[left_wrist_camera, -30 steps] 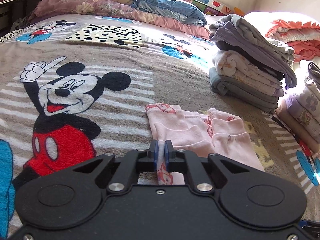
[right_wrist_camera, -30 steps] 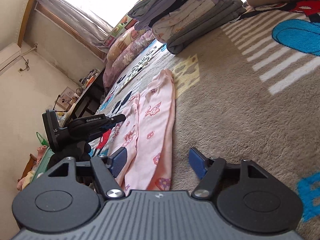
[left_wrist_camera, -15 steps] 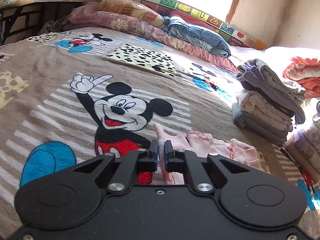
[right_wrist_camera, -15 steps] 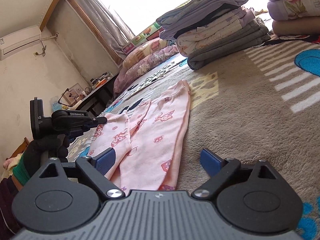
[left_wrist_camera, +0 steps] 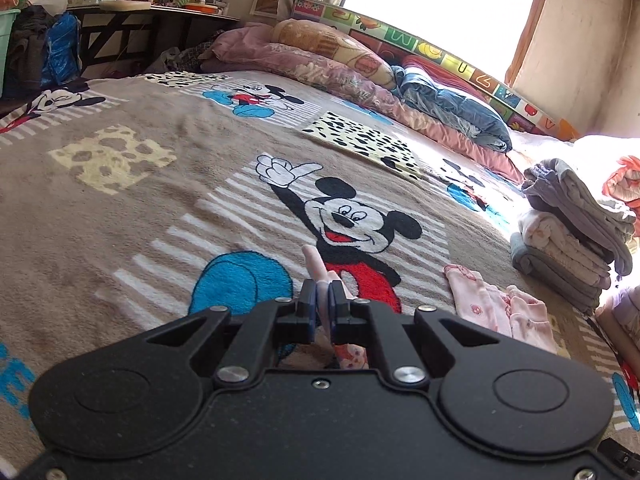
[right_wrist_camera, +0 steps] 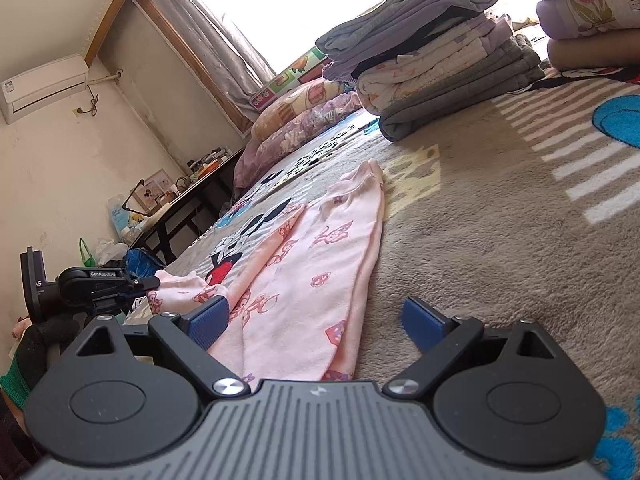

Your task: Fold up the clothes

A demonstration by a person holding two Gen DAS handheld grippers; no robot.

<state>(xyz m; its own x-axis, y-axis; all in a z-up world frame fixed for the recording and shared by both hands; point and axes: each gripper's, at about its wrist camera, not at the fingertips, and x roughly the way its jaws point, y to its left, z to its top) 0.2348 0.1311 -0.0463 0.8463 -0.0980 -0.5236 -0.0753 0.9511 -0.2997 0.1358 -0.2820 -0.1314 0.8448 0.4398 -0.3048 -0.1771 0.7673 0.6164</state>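
At the lower centre of the left wrist view, the left gripper (left_wrist_camera: 321, 302) is pinched shut on an edge of the pink printed garment (right_wrist_camera: 316, 280), a strip of cloth poking up between its blue pads. In the right wrist view the garment lies spread on the Mickey Mouse blanket (right_wrist_camera: 500, 220), running from centre to lower centre. The right gripper (right_wrist_camera: 316, 320) stands wide open, its jaws either side of the garment's near end, gripping nothing. A stack of folded clothes (right_wrist_camera: 432, 68) sits at upper right.

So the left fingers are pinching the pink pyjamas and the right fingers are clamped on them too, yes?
Not quite. The left fingers do pinch the pink pyjamas, but the right fingers stand wide apart, gripping nothing; the right wrist view shows it.
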